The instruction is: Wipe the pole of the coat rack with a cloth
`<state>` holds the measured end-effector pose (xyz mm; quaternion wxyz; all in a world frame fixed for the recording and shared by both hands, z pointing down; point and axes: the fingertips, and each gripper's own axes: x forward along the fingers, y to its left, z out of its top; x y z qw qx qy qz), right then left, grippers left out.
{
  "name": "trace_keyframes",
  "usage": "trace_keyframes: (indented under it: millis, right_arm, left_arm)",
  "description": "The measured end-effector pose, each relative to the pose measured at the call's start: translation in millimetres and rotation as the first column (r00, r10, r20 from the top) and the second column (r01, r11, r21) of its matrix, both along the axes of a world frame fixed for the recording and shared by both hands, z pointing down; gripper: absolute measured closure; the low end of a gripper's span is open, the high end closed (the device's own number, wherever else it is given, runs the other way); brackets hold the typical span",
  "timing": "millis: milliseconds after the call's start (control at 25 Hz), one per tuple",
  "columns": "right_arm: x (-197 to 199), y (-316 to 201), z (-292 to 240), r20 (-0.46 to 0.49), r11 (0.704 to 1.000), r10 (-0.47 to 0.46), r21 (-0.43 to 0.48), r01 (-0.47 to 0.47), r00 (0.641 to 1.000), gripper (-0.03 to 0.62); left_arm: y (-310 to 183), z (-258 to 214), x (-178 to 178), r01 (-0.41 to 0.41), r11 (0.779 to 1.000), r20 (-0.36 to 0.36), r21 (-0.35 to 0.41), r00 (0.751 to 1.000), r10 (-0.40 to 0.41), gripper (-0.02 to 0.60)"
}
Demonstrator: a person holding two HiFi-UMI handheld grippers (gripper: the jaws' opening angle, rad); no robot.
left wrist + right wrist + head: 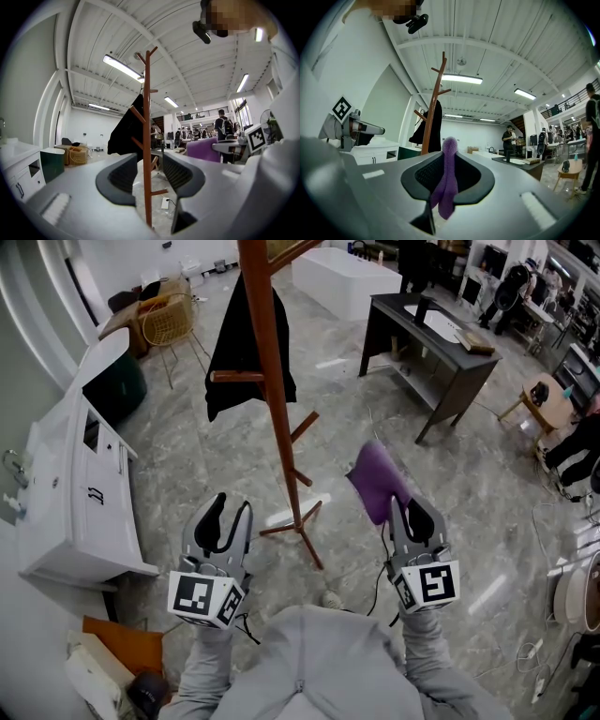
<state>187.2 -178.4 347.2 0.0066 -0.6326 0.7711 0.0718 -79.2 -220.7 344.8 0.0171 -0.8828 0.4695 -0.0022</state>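
The reddish-brown wooden coat rack pole (273,381) rises from its spread feet (298,526) on the marble floor, with a black garment (246,343) hung on a peg. My right gripper (405,512) is shut on a purple cloth (378,482), held right of the pole and apart from it. The cloth (446,180) hangs pinched between the jaws, with the pole (431,110) far off to the left. My left gripper (228,517) is open and holds nothing, just left of the rack's feet. The pole (147,136) shows through the gap of the left gripper (149,176).
A white cabinet (80,484) runs along the left. A dark desk (441,343) stands at the back right, a wicker chair (169,320) at the back left. Cables and a stool (544,404) lie to the right. Several people stand in the distance.
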Motion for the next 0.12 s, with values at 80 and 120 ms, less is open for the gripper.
trace_keyframes:
  millis: [80,120]
  right_arm:
    - [0.7,-0.6,2.5,0.003,1.000,0.000,0.000,0.000,1.000,0.540]
    - [1.2,-0.9,4.2,0.005,1.000,0.000,-0.001,0.000,1.000,0.540]
  left_arm:
    - [-0.5,0.6,0.3,0.000,1.000,0.002,-0.002,1.000,0.000,0.403]
    - [-0.8,1.1,0.5,-0.001,1.000,0.003,-0.003,1.000,0.001,0.403]
